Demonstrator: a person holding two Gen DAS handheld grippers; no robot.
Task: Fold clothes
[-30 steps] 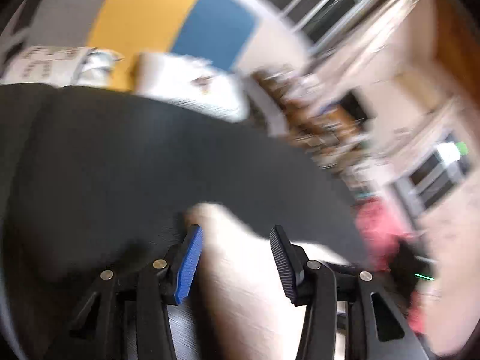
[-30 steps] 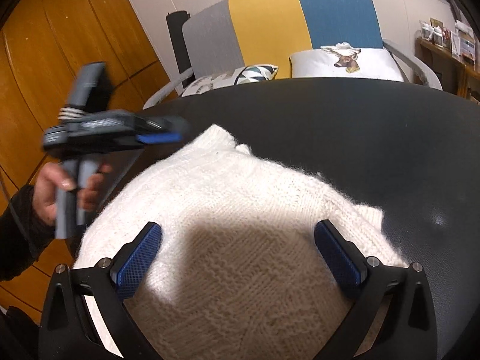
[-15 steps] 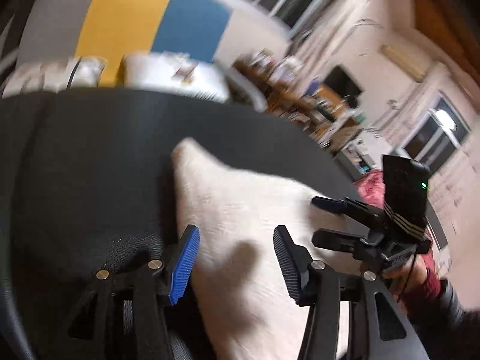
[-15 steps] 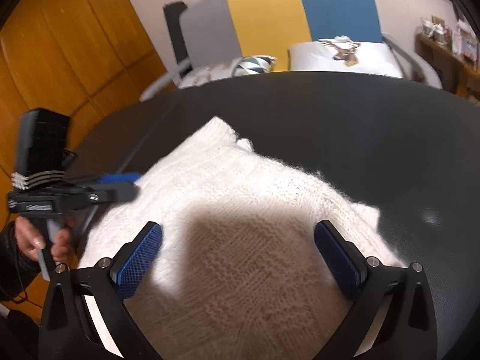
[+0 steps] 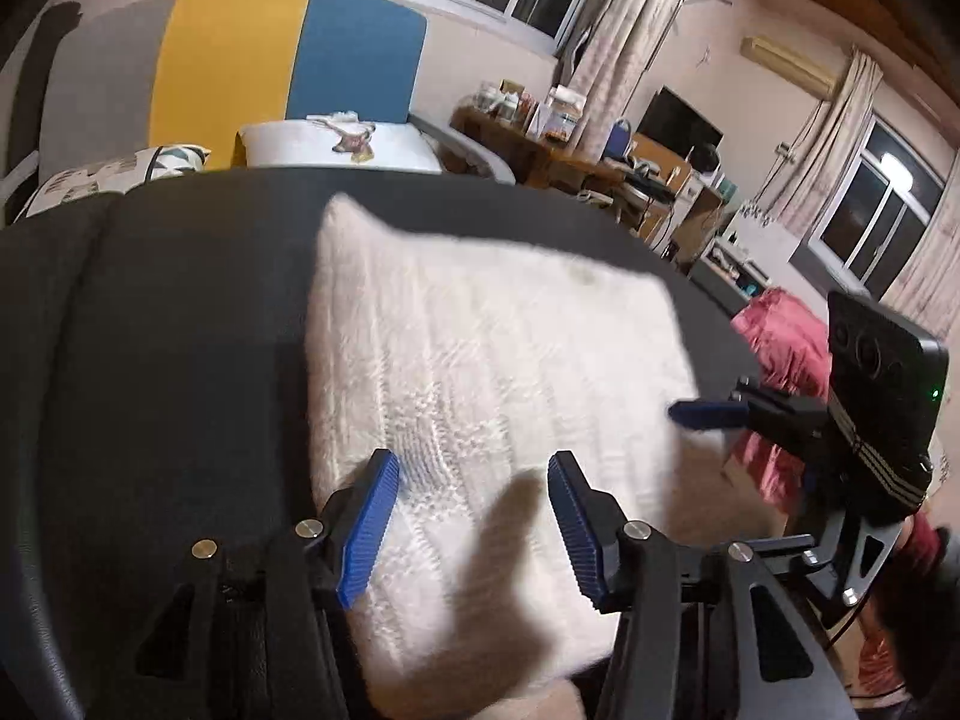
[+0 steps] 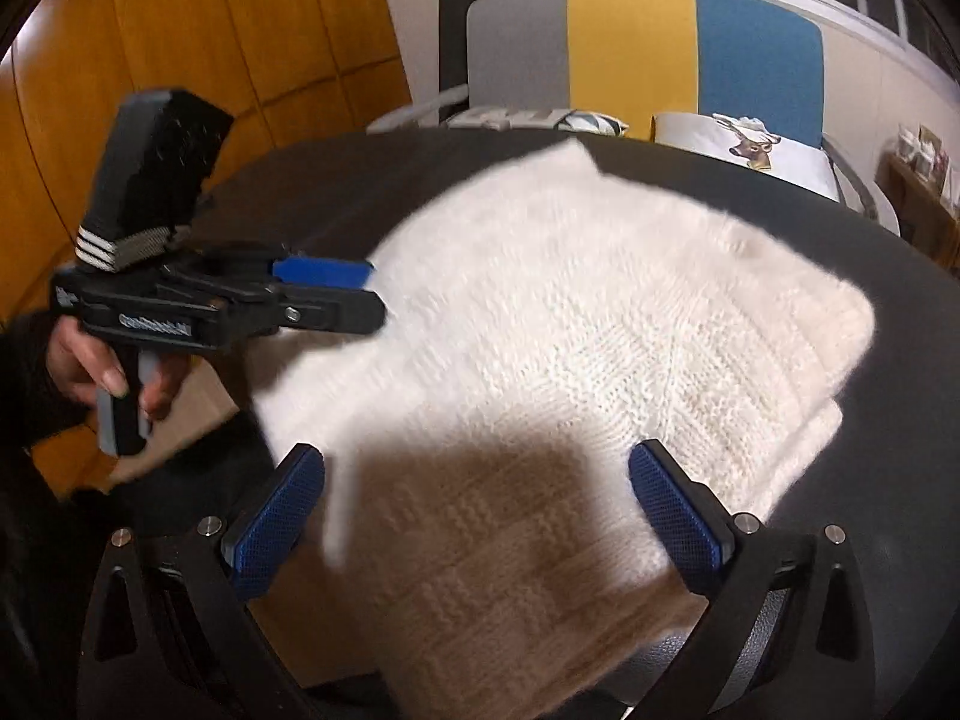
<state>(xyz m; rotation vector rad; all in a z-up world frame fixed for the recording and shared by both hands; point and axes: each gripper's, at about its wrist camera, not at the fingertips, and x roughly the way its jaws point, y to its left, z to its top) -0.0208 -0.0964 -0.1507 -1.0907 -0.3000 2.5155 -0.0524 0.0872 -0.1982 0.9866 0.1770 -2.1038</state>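
A white sweater — chunky knit, ribbed, folded into a thick rough square — lies on a round black table; it spreads ahead of and beneath both tools. The left gripper has its blue ridged pads apart and grips nothing; the right gripper gapes wide, also empty. Beyond the sweater sit a striped chair and white cushion; nothing blocks the way.

A folded sweater lies on the counter. Behind the counter stands a sofa with cushions on it. The left tongs sit at the sweater's left edge, the right tongs at its right.
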